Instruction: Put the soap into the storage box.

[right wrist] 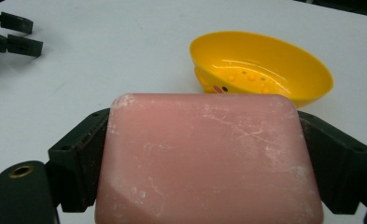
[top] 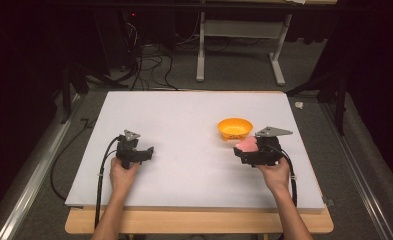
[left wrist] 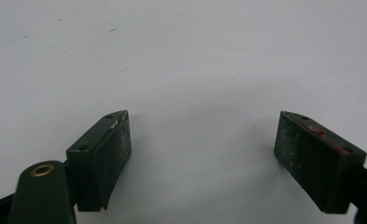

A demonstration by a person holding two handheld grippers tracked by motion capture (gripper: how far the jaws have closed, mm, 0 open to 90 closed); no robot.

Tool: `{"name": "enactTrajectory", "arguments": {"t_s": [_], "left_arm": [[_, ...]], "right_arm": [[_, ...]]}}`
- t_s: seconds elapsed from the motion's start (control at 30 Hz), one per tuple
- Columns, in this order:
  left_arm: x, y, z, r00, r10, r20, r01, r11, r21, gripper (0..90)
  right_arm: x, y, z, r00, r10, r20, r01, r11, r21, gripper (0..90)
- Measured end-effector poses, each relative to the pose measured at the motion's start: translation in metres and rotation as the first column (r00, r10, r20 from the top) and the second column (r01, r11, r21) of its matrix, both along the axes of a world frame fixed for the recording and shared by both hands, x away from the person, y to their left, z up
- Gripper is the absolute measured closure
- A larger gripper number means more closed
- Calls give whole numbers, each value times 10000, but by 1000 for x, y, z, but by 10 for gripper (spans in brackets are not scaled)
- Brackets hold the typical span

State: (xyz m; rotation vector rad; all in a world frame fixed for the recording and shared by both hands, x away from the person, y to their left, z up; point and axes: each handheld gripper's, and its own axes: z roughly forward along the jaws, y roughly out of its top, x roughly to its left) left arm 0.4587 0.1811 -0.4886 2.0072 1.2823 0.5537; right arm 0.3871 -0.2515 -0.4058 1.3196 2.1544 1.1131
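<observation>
A pink bar of soap (right wrist: 204, 158) sits clamped between the jaws of my right gripper (top: 246, 148), which is shut on it; the soap (top: 247, 145) shows pink just in front of the hand. A yellow soap dish (top: 234, 128) stands on the white table a little beyond and left of that gripper, and the dish (right wrist: 260, 67) has holes in its bottom. My left gripper (top: 146, 153) rests low at the table's left half, jaws wide apart, with bare table between its pads (left wrist: 109, 149). The left gripper's jaws (right wrist: 13, 35) also appear far off in the right gripper view.
The white table top (top: 184, 120) lies on a wooden board (top: 199, 222) whose front edge is near the person. Cables trail from both grippers. Behind the table stand a metal frame's legs (top: 200, 50) and tangled floor cables (top: 144, 60).
</observation>
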Motion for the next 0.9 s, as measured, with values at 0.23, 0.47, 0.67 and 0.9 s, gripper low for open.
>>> {"name": "enactTrajectory", "arguments": {"t_s": [0.23,0.47,0.67,0.9], "left_arm": [[0,0,0,10000,0,-5,0,10000,-4,193],[0,0,0,10000,-1,-21,1,10000,3,192],[0,0,0,10000,-4,-5,4,10000,-2,192],[0,0,0,10000,-5,0,5,10000,0,193]], "right_arm": [[15,-5,8,9997,-51,-230,60,9992,387,136],[26,-5,13,9993,-111,-347,128,9986,508,136],[36,-5,18,9990,-178,-407,194,9990,394,137],[48,-1,21,9986,-291,-448,306,9990,318,136]]}}
